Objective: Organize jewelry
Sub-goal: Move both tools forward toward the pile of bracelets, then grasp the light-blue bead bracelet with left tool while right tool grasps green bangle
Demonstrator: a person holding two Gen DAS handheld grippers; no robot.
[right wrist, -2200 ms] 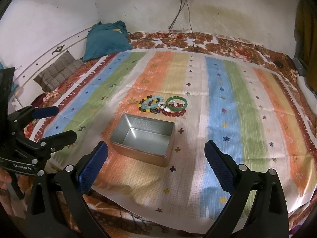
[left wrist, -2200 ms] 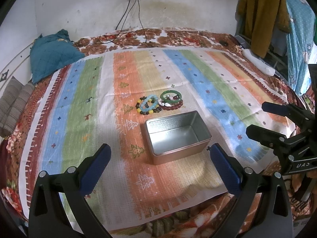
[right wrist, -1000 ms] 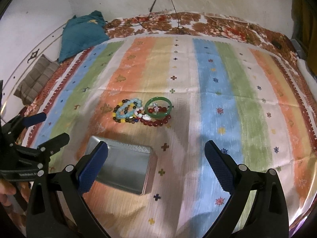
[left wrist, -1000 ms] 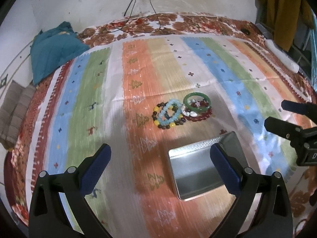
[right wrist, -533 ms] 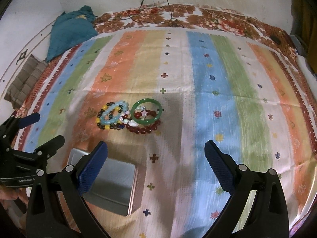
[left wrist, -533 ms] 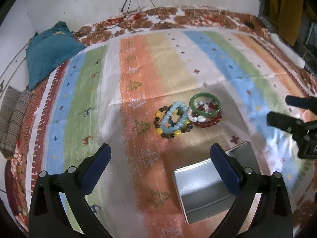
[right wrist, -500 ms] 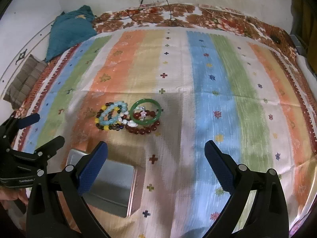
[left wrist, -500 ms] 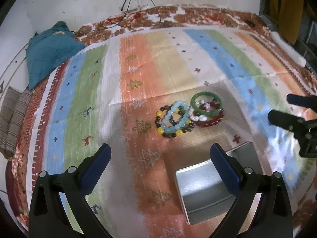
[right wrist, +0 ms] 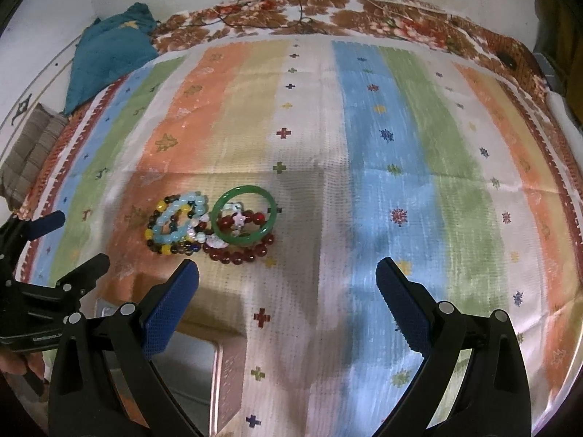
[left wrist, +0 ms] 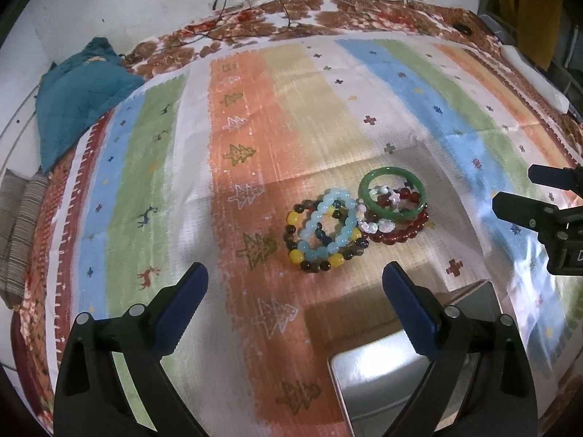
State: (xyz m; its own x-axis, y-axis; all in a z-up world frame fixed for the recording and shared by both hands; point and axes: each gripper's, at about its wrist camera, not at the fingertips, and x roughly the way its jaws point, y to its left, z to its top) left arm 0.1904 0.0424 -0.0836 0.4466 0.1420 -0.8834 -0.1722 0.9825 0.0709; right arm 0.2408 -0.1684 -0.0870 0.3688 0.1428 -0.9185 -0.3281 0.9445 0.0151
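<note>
Fingers: left gripper (left wrist: 294,284) and right gripper (right wrist: 286,279) both spread, empty | bracelets (left wrist: 355,216) heaped at 12 o'clock, tin (left wrist: 393,375) at 5 | beads light, floppy, roll; bangle (right wrist: 243,215) rigid, slick, likely brittle | pinch across rim or strand.

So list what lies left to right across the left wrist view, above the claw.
Teal cushion → multicolored bead bracelet → light blue bead bracelet → green bangle → right claw
</note>
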